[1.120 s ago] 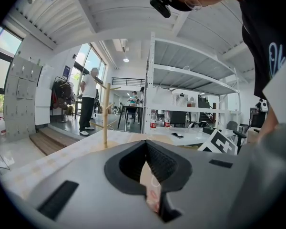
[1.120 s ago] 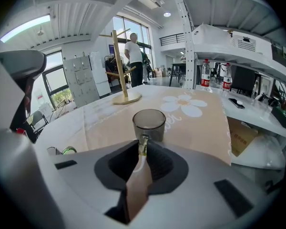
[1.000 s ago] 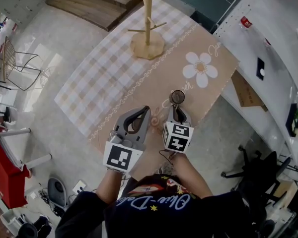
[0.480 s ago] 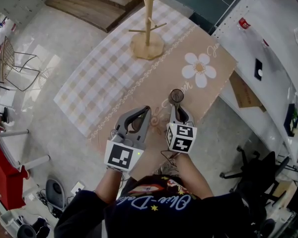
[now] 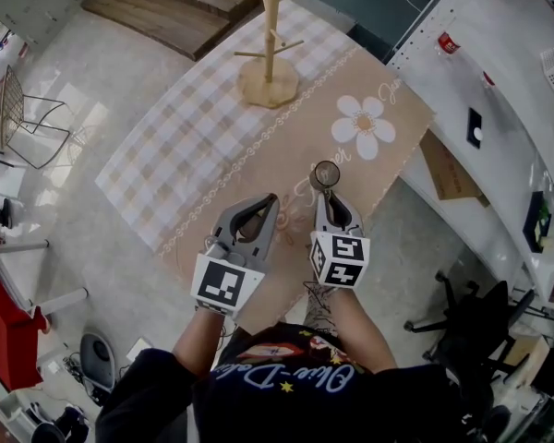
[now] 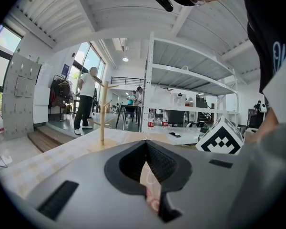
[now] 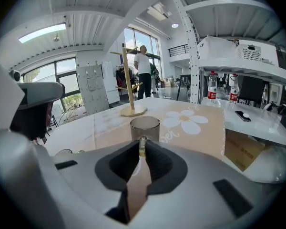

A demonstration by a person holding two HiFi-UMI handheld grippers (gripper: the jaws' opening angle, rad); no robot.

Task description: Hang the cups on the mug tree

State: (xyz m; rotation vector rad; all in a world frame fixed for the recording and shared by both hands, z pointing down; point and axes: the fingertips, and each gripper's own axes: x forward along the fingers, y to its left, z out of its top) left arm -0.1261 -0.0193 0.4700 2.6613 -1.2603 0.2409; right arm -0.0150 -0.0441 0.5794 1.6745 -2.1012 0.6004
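A: Nearest first. Left gripper [image 5: 270, 201], low over the near edge of the table?

B: Yes. Jaws together at the tips, nothing between them. It looks parked to the left, so it leaves the lane to the tree open.

A: Right gripper [image 5: 328, 190]?

B: Just beside the left one and a little further in. Jaws nearly closed, pinching the handle [image 7: 142, 144] of the clear cup [image 5: 326, 173]. The cup stands upright, mouth up, just past the fingertips.

A: Why the handle?

B: My guess is control. The body hangs free ahead of the jaws. The snag is that the loop is what must go over a peg, and the pads take up part of it.

A: Is the cup off the tablecloth [image 5: 203, 155]?

B: Can't tell, because its base is hidden behind the gripper.

A: What is the room like ahead?

B: Bare cloth all the way. The daisy print [image 5: 363, 125] is flat, so it is no obstacle. The table's right edge runs close by the cup, with a white bench [image 5: 499, 90] beyond the gap.

A: Far end?

B: The mug tree [image 5: 270, 40] is well apart from the cup, near the far corner. Its pegs [image 5: 249, 55] are all empty and angled upward. There is space all round it to approach.
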